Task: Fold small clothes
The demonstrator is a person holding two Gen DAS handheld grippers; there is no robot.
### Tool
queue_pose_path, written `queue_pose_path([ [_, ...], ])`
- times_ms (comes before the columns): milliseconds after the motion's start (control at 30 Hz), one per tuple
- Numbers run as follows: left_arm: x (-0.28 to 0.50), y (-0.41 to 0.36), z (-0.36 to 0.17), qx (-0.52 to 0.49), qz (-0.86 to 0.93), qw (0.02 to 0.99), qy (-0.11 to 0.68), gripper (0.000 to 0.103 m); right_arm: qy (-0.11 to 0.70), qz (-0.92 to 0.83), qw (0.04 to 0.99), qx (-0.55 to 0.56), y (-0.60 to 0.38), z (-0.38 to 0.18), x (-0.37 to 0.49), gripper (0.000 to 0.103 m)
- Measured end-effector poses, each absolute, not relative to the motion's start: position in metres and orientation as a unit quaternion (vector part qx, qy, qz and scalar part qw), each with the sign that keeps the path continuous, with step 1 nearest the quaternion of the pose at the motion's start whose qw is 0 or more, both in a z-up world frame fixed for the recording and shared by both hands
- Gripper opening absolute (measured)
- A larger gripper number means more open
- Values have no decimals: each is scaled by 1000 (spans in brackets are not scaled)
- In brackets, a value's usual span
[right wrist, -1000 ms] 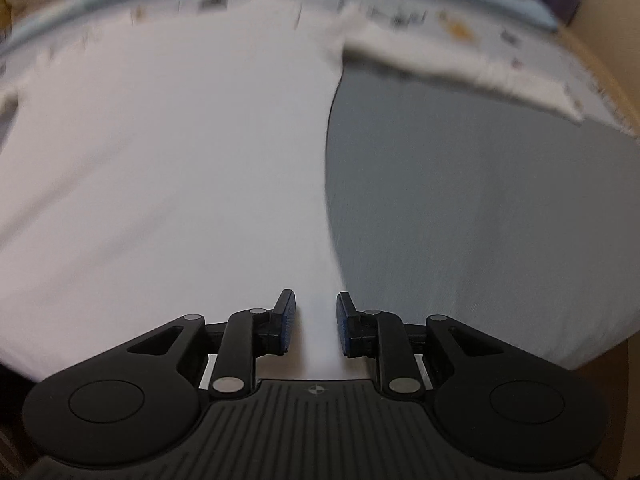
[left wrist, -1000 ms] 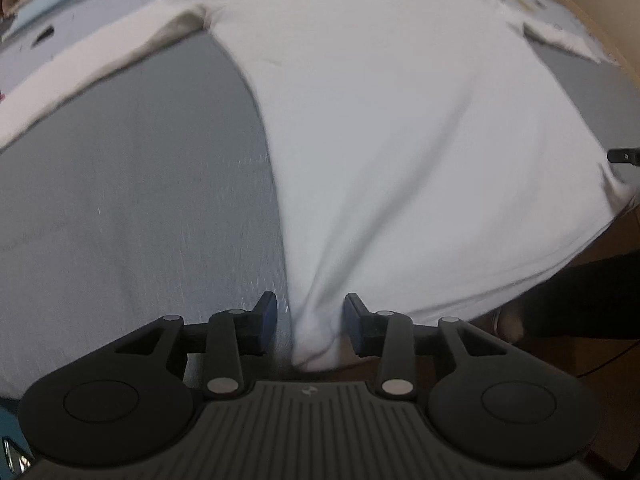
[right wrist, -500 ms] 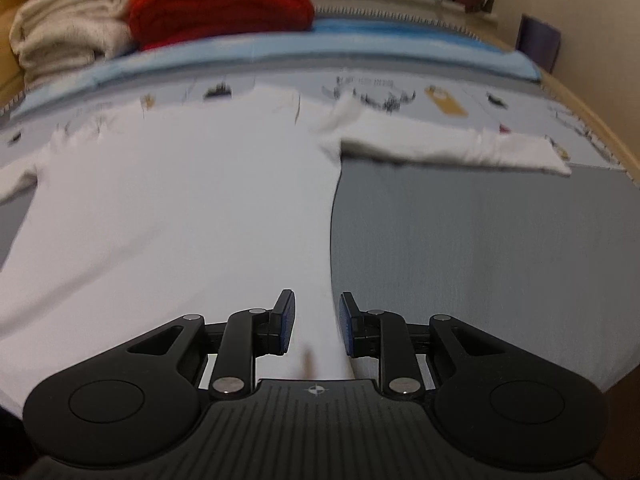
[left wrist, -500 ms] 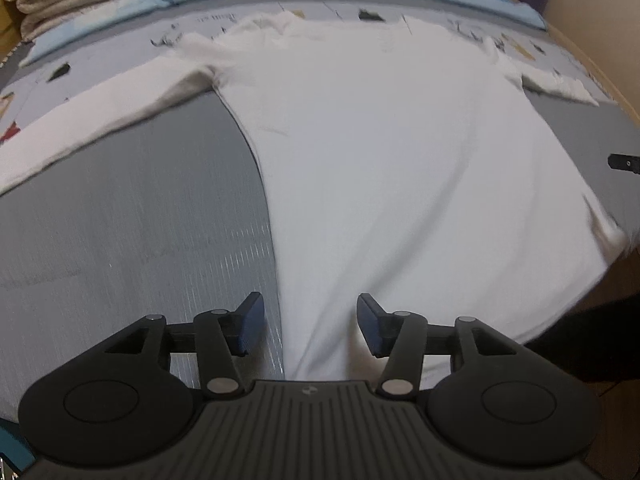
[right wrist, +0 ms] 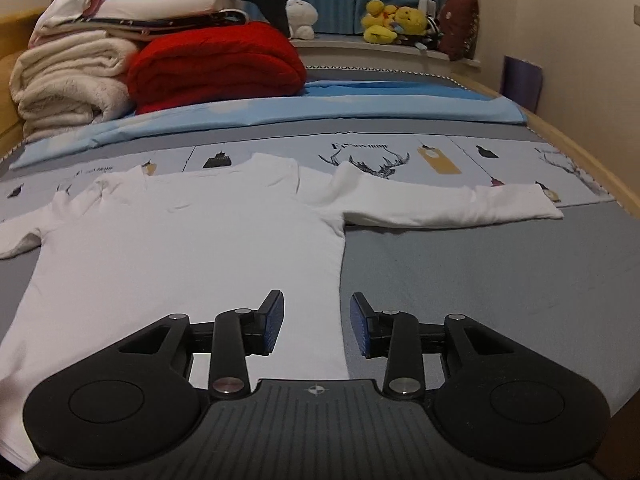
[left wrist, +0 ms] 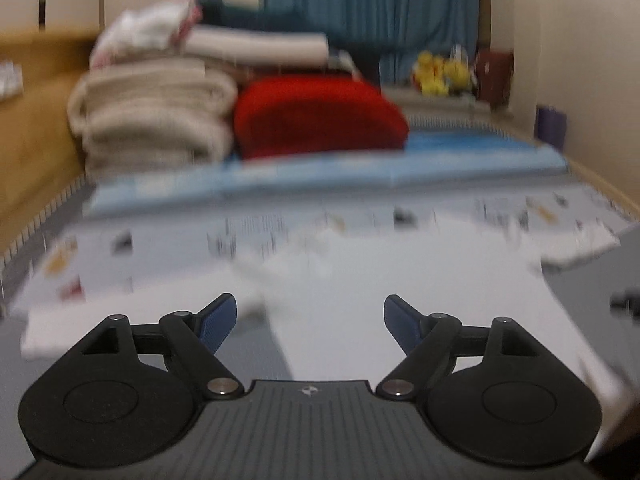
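I have the left gripper (left wrist: 310, 322) lifted off the bed (right wrist: 500, 280) and aimed only gently downward, its jaws just swung wide apart with nothing between them, though that view is blurred. My right gripper (right wrist: 316, 326) sits lower, tilted down over the hem, jaws just parted partway and empty above the side edge of the white long-sleeved shirt (right wrist: 192, 248). The shirt lies flat on the bed, both sleeves spread outward.

The left gripper (left wrist: 310, 322) had just been opening; its jaws stood wide, nothing between them. The right gripper (right wrist: 317, 326) had also been opening, its jaws parted and empty.
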State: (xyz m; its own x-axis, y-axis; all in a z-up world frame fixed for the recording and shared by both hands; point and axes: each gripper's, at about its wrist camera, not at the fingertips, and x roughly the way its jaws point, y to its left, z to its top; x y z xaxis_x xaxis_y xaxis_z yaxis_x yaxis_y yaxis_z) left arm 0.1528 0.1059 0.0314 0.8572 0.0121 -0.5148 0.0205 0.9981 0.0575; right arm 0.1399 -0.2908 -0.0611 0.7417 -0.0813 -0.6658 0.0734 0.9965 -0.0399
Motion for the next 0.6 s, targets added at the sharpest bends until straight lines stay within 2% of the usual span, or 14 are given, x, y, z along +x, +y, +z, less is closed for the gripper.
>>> queue_pose_path([
  [200, 212, 97, 61, 47, 36, 974, 217, 85, 363, -45, 930, 20, -289, -63, 144, 38],
  [367, 243, 114, 32, 54, 53, 971, 225, 85, 358, -44, 933, 12, -283, -61, 148, 38],
  [500, 265, 132, 6, 51, 74, 956, 279, 85, 352, -49, 935, -3, -273, -53, 158, 38],
  [600, 272, 150, 6, 31, 85, 960, 264, 85, 335, -43, 941, -11, -260, -36, 173, 38],
])
